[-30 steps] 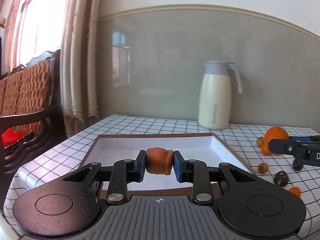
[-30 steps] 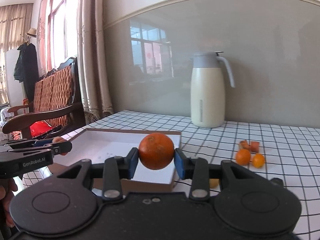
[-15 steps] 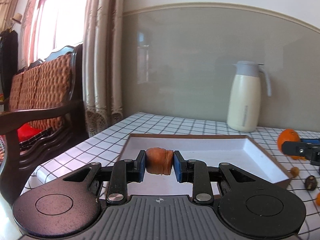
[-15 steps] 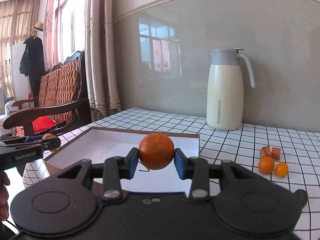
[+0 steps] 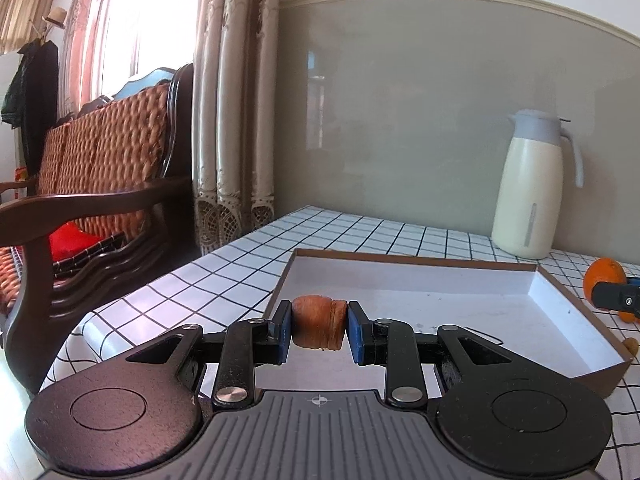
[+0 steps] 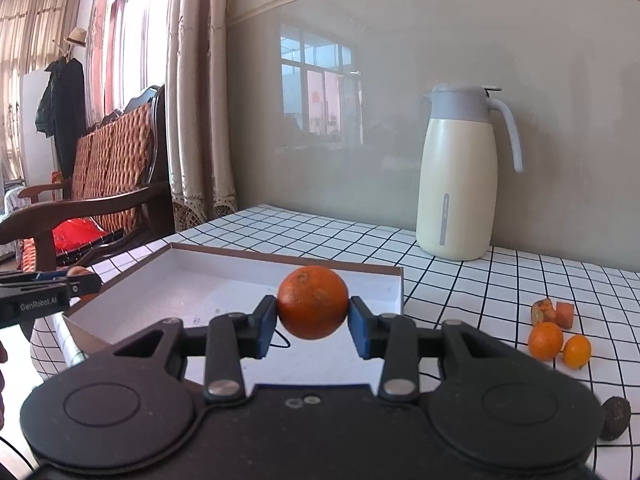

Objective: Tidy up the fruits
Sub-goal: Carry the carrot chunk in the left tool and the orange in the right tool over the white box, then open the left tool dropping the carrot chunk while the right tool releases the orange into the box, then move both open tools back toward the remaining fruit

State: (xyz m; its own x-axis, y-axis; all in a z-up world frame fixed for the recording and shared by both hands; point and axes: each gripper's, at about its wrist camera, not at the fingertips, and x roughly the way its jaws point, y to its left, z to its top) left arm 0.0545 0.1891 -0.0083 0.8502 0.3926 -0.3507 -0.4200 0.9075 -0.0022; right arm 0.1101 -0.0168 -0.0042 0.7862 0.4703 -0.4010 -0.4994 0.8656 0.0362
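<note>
My left gripper (image 5: 319, 330) is shut on a brown-orange ridged fruit piece (image 5: 319, 326), held above the near left edge of the white tray (image 5: 420, 276). My right gripper (image 6: 312, 330) is shut on a round orange (image 6: 312, 302), held over the near edge of the same tray (image 6: 192, 256). The right gripper's tip with the orange (image 5: 604, 280) shows at the right edge of the left wrist view. The left gripper's tip (image 6: 76, 286) shows at the left edge of the right wrist view.
A cream thermos jug (image 6: 458, 176) stands at the back of the checked tablecloth (image 6: 500, 280). Small oranges (image 6: 546, 340) and cut pieces (image 6: 554, 312) lie right of the tray, a dark fruit (image 6: 614, 418) nearer. A wooden wicker bench (image 5: 92, 184) stands left of the table.
Both wrist views have swung to the left: the jug and tray have shifted right in view. Each gripper still holds its fruit.
</note>
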